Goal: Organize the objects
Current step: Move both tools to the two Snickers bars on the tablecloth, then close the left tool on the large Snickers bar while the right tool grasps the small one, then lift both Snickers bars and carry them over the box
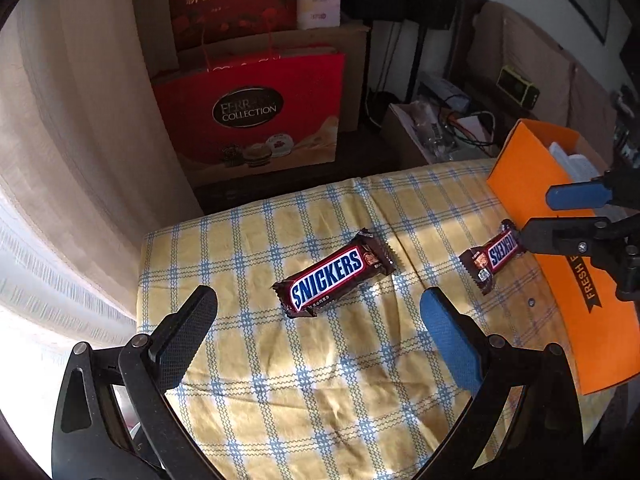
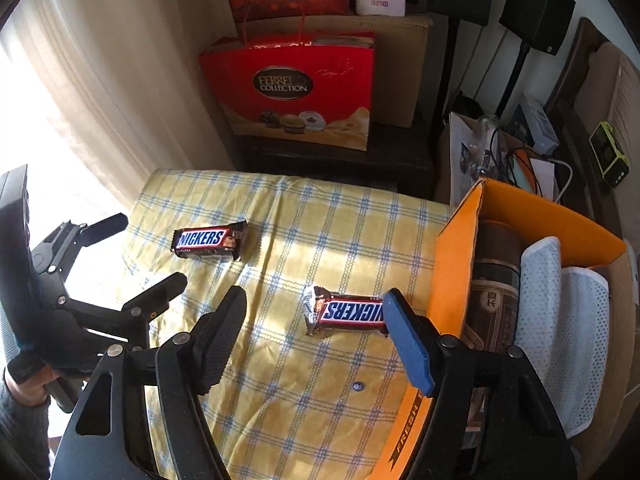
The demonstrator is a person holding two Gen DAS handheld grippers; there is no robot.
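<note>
Two Snickers bars lie on a yellow and blue checked tablecloth (image 1: pixel 280 380). One bar (image 1: pixel 332 274) (image 2: pixel 210 240) sits mid-table, and my left gripper (image 1: pixel 318 294) (image 2: pixel 154 248) hovers open just above it, its fingers spread wider than the bar. The other bar (image 1: pixel 494 258) (image 2: pixel 348 312) lies beside an orange cardboard box (image 1: pixel 520 176) (image 2: pixel 452 264). My right gripper (image 2: pixel 315 294) (image 1: pixel 536 216) hangs open over this bar. Its blue finger (image 2: pixel 404 340) covers the bar's end nearest the box, and the black finger (image 2: pixel 224 328) stands well clear of it.
The orange box holds a brown tin (image 2: pixel 496 292) and a white mesh cloth (image 2: pixel 560 312). Behind the table stand a red Ferrero gift bag (image 2: pixel 296 88) and a cardboard carton (image 2: pixel 404 64). A curtain (image 1: pixel 80 140) hangs on the left. A box of cables (image 2: pixel 496 152) sits at the right.
</note>
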